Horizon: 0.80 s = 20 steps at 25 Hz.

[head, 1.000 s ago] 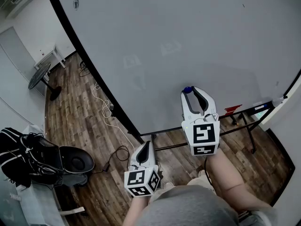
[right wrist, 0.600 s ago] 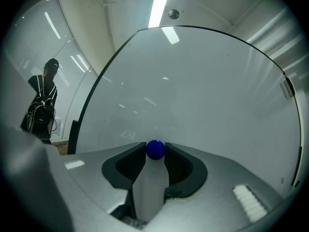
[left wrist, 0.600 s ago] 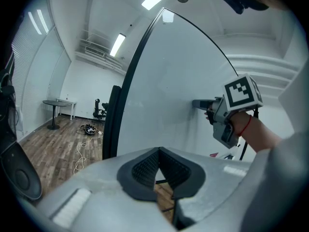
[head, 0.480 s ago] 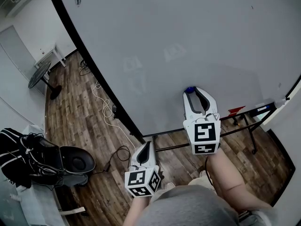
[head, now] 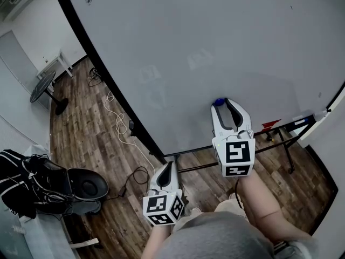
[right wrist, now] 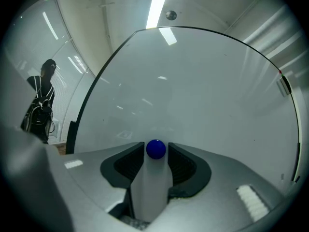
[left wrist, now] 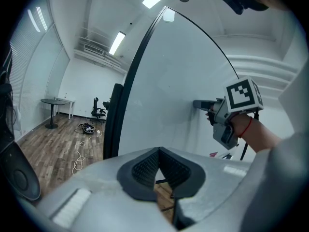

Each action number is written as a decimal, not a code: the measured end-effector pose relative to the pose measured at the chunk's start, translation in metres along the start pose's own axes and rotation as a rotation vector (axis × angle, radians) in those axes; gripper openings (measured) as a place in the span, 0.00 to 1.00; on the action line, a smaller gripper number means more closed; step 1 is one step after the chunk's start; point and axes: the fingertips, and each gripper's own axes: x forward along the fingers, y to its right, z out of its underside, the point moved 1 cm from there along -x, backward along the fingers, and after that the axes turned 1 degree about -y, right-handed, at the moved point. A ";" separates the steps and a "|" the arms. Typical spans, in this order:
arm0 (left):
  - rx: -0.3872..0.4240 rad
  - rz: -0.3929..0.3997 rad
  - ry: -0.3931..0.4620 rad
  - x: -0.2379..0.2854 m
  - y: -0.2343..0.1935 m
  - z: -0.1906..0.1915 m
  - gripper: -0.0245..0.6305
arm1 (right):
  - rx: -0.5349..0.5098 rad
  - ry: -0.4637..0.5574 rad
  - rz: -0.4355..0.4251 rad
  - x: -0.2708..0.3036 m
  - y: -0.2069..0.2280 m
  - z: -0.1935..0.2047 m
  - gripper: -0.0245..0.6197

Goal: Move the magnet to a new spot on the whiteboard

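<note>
The blue magnet [right wrist: 156, 149] is seen stuck low on the whiteboard [head: 215, 36], flanked by the tips of the right gripper [head: 222, 103]; those jaws have just been opened further, and the magnet is left unpinched between them, a sliver of board being shown at either side. The left gripper [head: 166, 166] is held lower, off the board; its jaws are closed together on nothing.

light: bright, ceiling strips [right wrist: 157, 4] | glare: whiteboard [head: 215, 47] reflections | edges: fisheye, dark vignette | focus: sharp
</note>
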 end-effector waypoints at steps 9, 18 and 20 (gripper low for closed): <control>0.006 0.035 -0.024 -0.015 -0.012 0.002 0.04 | 0.019 -0.034 0.023 -0.017 -0.012 0.009 0.32; 0.023 0.080 -0.049 -0.028 -0.019 0.006 0.04 | 0.073 -0.053 -0.044 -0.058 -0.042 0.016 0.30; 0.026 0.085 -0.043 -0.027 -0.014 0.005 0.04 | 0.093 -0.063 -0.063 -0.068 -0.043 0.022 0.29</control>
